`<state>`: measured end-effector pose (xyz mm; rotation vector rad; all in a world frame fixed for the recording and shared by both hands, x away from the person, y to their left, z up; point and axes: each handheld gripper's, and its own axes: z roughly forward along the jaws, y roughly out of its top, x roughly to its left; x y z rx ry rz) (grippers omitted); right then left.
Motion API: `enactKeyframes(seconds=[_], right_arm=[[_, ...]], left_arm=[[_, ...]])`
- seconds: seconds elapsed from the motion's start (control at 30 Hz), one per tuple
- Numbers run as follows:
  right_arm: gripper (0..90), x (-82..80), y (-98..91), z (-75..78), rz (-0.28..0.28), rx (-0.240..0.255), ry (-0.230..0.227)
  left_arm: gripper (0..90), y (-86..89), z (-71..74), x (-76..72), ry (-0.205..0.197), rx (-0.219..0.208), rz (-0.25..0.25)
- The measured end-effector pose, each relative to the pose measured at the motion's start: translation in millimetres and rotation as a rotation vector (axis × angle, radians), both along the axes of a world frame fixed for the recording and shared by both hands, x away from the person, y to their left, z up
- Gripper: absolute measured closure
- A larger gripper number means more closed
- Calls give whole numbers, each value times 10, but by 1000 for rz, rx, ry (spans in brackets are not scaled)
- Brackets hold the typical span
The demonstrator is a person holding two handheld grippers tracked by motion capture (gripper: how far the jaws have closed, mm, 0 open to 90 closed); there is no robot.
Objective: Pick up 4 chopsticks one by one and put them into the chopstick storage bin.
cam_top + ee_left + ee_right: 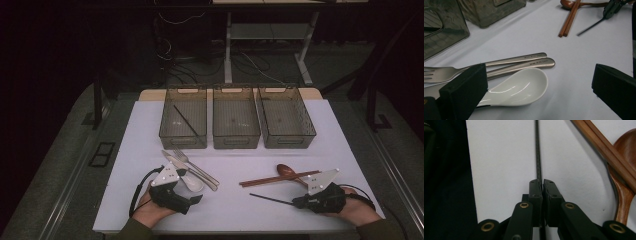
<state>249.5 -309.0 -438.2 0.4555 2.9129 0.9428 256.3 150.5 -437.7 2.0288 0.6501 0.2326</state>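
A thin black chopstick [538, 150] is being pinched between the closed jaws of the right gripper [542, 185], its length running straight ahead over the white table [504, 157]. Just beside it, brown chopsticks [609, 147] are being crossed over a wooden spoon [624, 182]. The left gripper [536, 85] is being held wide open, a white ceramic spoon [519, 87] lying between its jaws.

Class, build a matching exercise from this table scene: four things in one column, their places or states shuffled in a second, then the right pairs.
1. black chopstick
2. white spoon
3. wooden chopsticks
4. left gripper

a. jaws open
b. lying across the wooden spoon
c. clamped in the right gripper
d. beside the metal fork

Pairs: 1-c, 2-d, 3-b, 4-a
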Motion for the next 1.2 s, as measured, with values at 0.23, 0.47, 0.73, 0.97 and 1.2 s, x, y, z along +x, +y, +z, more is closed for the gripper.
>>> enactKeyframes(seconds=[0.23,0.47,0.73,0.97,1.2], right_arm=[[851,23,-10,2,-4,10,21],[851,39,-35,57,-20,47,30],[850,51,-10,129,-47,74,30],[851,68,43,205,-95,114,39],[851,123,116,258,-115,129,29]], left_arm=[[0,4,2,2,-1,0,-1],[0,3,2,1,-1,0,-2],[0,-4,2,-1,0,-1,0],[0,-10,-2,1,-2,-3,-1],[0,-14,2,1,-4,-4,-5]])
